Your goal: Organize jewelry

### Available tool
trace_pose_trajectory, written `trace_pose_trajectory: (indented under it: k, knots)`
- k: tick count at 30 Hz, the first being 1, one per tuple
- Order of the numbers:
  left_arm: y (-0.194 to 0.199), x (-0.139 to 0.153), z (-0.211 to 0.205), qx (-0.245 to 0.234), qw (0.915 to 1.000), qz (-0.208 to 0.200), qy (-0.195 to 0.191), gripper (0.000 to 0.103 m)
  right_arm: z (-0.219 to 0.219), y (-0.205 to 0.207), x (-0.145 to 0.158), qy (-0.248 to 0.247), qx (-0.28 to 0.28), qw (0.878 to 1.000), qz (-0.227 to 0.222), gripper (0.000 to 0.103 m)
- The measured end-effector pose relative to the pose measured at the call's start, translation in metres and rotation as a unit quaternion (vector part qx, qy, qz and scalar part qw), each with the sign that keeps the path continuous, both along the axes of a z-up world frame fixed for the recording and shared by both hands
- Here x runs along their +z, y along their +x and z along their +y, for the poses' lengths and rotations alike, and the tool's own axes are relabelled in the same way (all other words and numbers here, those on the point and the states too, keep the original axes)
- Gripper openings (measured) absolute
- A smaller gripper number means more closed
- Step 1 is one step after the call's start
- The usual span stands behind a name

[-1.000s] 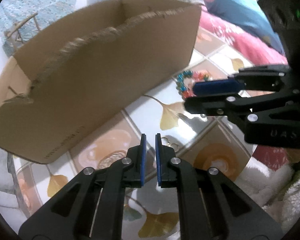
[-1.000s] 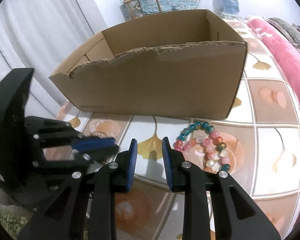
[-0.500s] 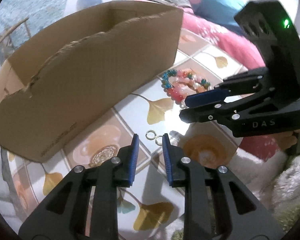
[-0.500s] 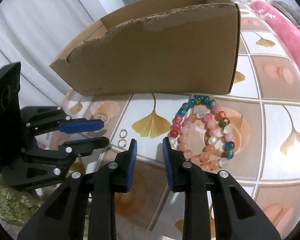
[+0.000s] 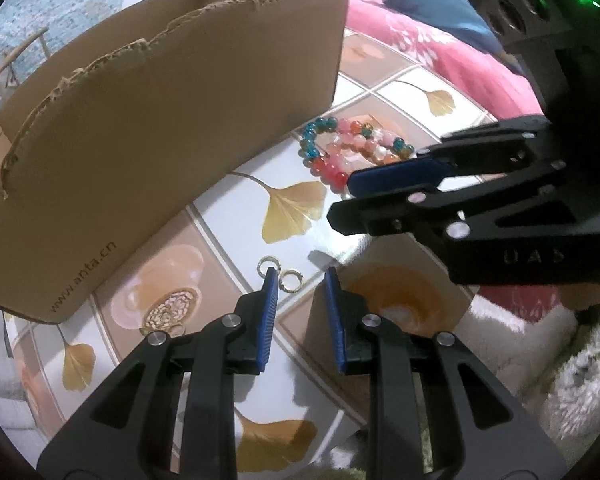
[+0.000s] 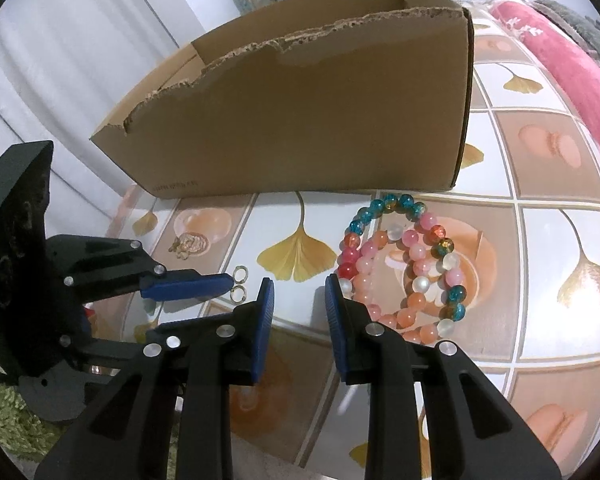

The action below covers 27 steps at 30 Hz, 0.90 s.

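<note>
Two small gold rings (image 5: 286, 278) lie side by side on the tiled tabletop (image 5: 236, 216), just ahead of my left gripper (image 5: 299, 276), which is open and empty; its left fingertip overlaps one ring. The rings also show in the right wrist view (image 6: 240, 283). Beaded bracelets (image 6: 404, 264) in pink, orange, blue and white lie in a pile to the right of my right gripper (image 6: 299, 286), which is open and empty. The bracelets also show in the left wrist view (image 5: 340, 152). An open cardboard box (image 6: 300, 120) with a torn rim stands behind everything.
A pink blanket (image 6: 572, 52) and a blue pillow (image 5: 428, 4) lie beyond the table's right side. White fluffy fabric (image 5: 540, 344) sits at the near right edge, a green rug (image 6: 4, 420) at the lower left. A white curtain (image 6: 60, 60) hangs at left.
Both grippers have opened wider and drawn closer to the tabletop. The left gripper has closed in on the two rings, and the right gripper has moved nearer the bracelets.
</note>
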State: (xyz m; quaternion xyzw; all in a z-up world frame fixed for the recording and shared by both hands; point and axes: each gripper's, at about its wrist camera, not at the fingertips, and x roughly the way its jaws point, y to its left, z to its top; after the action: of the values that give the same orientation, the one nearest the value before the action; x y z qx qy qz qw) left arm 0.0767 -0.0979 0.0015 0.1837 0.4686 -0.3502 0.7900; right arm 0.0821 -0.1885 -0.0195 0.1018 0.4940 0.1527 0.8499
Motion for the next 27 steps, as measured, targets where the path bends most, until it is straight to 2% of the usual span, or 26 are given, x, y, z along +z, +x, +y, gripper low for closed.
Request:
trace_pose_trajectory:
  k: [5,10,17,22,27]
  knots:
    - [0.001,0.000,-0.002,0.019,0.9998,-0.006,0.000,0.021,-0.005,-0.004,0.001,0.001,-0.004,1.000,-0.004,0.026]
    - [0.003,-0.001,-0.004,0.024,0.9996,-0.016,0.006,0.011,-0.010,-0.009,0.003,0.001,-0.007,1.000,-0.007,0.026]
    - [0.002,-0.001,0.000,0.024,0.9995,-0.021,0.008,0.011,-0.003,-0.009,0.002,-0.001,0.000,1.000,-0.011,0.026]
    - [0.006,-0.002,0.010,0.045,0.9987,-0.021,0.011,0.011,0.005,-0.007,0.000,-0.004,0.010,1.000,-0.013,0.026]
    - [0.009,0.002,0.022,0.056,0.9983,-0.016,-0.010,0.011,0.015,-0.006,-0.002,-0.013,0.027,0.999,-0.017,0.026]
